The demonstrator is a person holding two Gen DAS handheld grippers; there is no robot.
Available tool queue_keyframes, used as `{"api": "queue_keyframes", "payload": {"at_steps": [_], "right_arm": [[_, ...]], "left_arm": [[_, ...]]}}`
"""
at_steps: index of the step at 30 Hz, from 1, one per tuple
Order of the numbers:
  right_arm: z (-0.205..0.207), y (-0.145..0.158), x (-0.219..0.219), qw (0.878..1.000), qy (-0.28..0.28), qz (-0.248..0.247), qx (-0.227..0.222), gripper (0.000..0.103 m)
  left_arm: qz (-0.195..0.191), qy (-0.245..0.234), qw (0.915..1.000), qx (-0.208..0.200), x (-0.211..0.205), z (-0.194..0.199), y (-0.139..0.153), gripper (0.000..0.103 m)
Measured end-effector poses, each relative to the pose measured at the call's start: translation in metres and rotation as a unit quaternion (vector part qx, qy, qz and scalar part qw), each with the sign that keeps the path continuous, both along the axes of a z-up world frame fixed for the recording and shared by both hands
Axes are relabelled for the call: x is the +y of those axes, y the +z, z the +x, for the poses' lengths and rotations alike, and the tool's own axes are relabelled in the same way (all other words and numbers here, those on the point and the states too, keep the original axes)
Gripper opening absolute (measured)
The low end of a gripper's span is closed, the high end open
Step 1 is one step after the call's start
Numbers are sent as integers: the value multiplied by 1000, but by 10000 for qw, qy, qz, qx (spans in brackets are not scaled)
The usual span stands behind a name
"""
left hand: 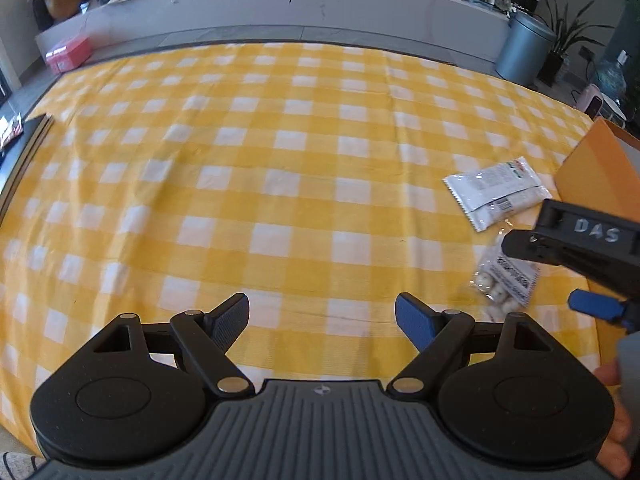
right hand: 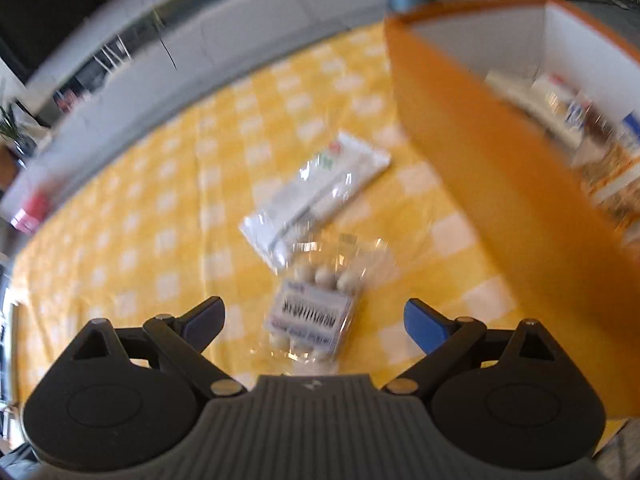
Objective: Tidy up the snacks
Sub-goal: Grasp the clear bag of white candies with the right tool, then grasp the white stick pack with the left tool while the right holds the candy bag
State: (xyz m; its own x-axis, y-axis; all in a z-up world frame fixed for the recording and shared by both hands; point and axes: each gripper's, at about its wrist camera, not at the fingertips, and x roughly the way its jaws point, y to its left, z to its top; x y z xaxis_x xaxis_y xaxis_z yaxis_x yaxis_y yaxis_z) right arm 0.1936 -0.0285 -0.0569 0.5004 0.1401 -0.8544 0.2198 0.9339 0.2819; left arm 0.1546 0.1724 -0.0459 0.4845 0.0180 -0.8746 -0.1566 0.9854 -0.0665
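A clear bag of white round candies [right hand: 316,312] with a white label lies on the yellow checked cloth, between and just ahead of my open right gripper [right hand: 314,320]. It also shows in the left wrist view [left hand: 506,284], partly under the right gripper [left hand: 560,276]. A flat white snack packet [right hand: 320,188] lies just beyond it, also in the left wrist view [left hand: 498,190]. An orange box [right hand: 480,152] with white inner walls stands at the right and holds several snack packs; it shows in the left wrist view too [left hand: 596,168]. My left gripper [left hand: 322,320] is open and empty over the cloth.
A dark flat board [left hand: 24,148] lies at the cloth's left edge. A pink box [left hand: 68,54] sits beyond the far left corner. A grey counter [left hand: 280,8] with clutter runs behind the table, with a grey bin [left hand: 522,50] at its right.
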Motion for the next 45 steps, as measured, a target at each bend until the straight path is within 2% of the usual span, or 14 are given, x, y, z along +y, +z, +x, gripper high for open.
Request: {"api": "queue_keyframes", "payload": {"at_steps": [3,7,10,12,13,14,17,23,29,33,35,39,43,45], "right_arm": [[5,-19,10,9994,-183,-255,126,94],[11,-34,28,9962,-101,-840,227,92],[9,-37,39,9921,19,-1250,85,91],[7,-38,43,9898,121,-1418,-37,87],[6,-37,43,9889,154,-1473,-105,82],[5,-37,41,9885,158,-1493,-187,74],[1,-34,33,9886,189,-1464,-314,67],[-10,-29,20,9834,541,-1636,-561,62],[-32,10,-10,9824,662,-1423,-1011,60],[-43,30,-33,9836,889,-1116,-1106,60],[-46,35,-40,9844,1057,-907,-1078,60],[-47,32,-52,9850,1160,-775,-1018,59],[-47,25,-58,9847,1344,-633,-905,58],[-45,17,-58,9844,1434,-614,-814,58]], "left_arm": [[-181,59,9998,100,9,1,-6,97],[-332,89,9994,103,11,-1,-7,97],[-407,58,9991,136,9,-1,-9,97],[-397,35,9991,143,6,0,-9,97],[-372,36,9992,150,5,0,-10,97],[-339,42,9993,153,3,0,-10,97],[-252,-13,9996,143,-5,0,-9,97],[158,-246,9996,-55,-28,0,-5,97],[883,-497,9947,-179,-59,3,-5,97],[981,-800,9912,-381,-75,20,7,97],[845,-1287,9866,-534,-85,33,11,98],[637,-2448,9666,-416,-108,64,6,99],[791,-2967,9514,-249,-126,94,-6,99],[744,-3117,9471,-166,-131,109,-12,99]]}}
